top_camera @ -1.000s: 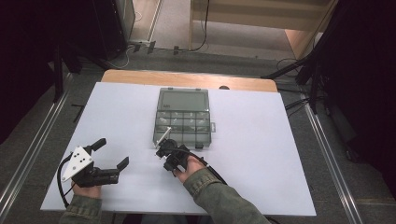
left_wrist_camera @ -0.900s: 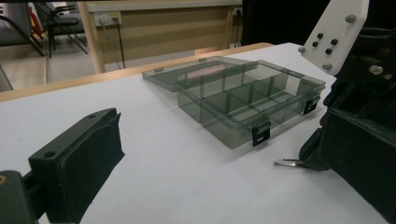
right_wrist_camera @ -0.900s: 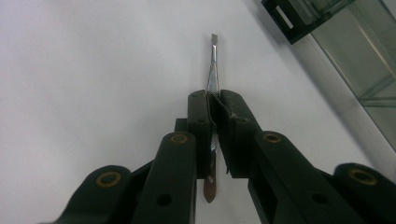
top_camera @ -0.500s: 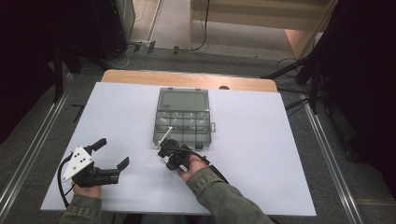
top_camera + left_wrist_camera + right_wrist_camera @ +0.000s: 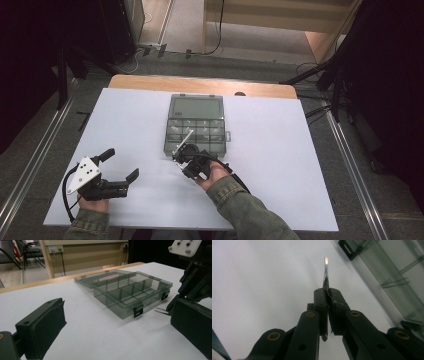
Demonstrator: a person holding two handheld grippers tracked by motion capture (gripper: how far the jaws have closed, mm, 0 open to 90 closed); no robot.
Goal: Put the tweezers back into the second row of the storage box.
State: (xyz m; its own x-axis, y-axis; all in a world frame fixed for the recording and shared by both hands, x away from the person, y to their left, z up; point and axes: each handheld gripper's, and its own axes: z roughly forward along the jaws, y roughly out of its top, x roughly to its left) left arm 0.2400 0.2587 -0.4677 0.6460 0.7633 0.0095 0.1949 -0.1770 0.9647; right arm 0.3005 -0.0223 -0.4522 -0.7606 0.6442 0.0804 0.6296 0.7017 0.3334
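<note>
Near the front left corner of the white table, the left gripper is held low with its jaws spread wide and nothing between them. It is probably kept out of the way there, ready to help when it is needed. Near the middle of the table, closer to the back edge, a smoky clear box with many little rooms is laid flat. Its lid is folded back toward the back edge, most likely so that the rooms can be reached from above. No small things can be made out inside the rooms. Just in front of the box's front left corner, the right gripper is held. Its jaws are pressed together on a thin metal tool, pinched by its ridged part. The tool's flat tip is pointed out toward the box, perhaps so that it can be put in.
</note>
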